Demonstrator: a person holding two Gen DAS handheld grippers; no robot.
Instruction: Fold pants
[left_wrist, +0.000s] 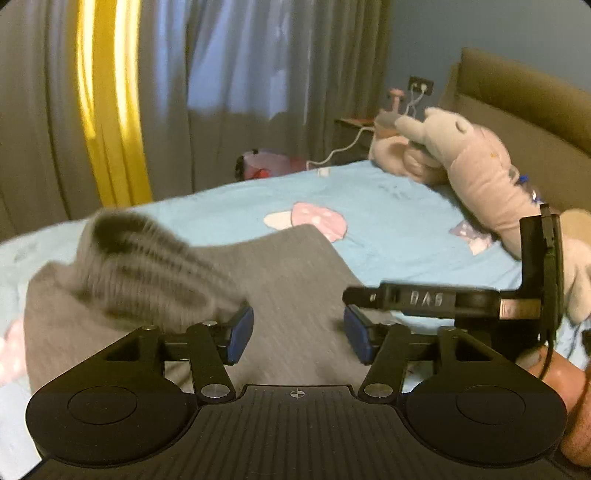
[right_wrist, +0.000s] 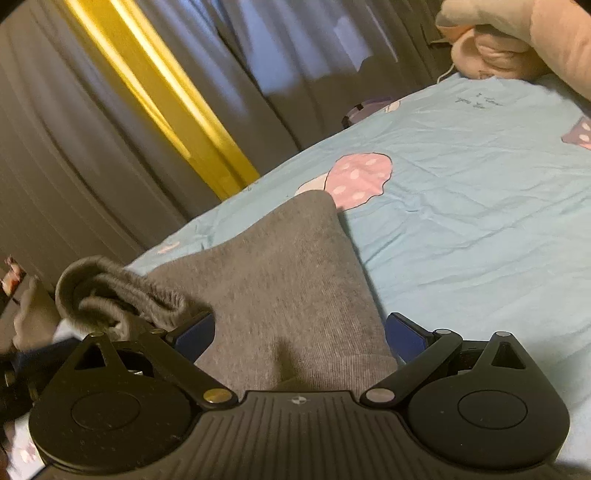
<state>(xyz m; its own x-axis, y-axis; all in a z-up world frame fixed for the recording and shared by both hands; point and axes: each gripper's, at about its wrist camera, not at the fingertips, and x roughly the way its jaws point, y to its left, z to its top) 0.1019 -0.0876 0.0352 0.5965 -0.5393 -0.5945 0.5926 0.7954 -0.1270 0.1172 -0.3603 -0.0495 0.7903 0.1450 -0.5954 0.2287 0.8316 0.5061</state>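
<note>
Left wrist view: grey pants (left_wrist: 280, 295) lie on the blue bedsheet (left_wrist: 399, 221), bare sheet beyond their far edge up to the plush toy (left_wrist: 476, 173); left gripper (left_wrist: 298, 334) hovers released, right gripper (right_wrist: 301, 338) likewise spread over the cloth

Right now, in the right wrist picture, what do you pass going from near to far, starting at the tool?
right tool → grey pants → pink mushroom print on the blue bedsheet → pink plush toy
</note>
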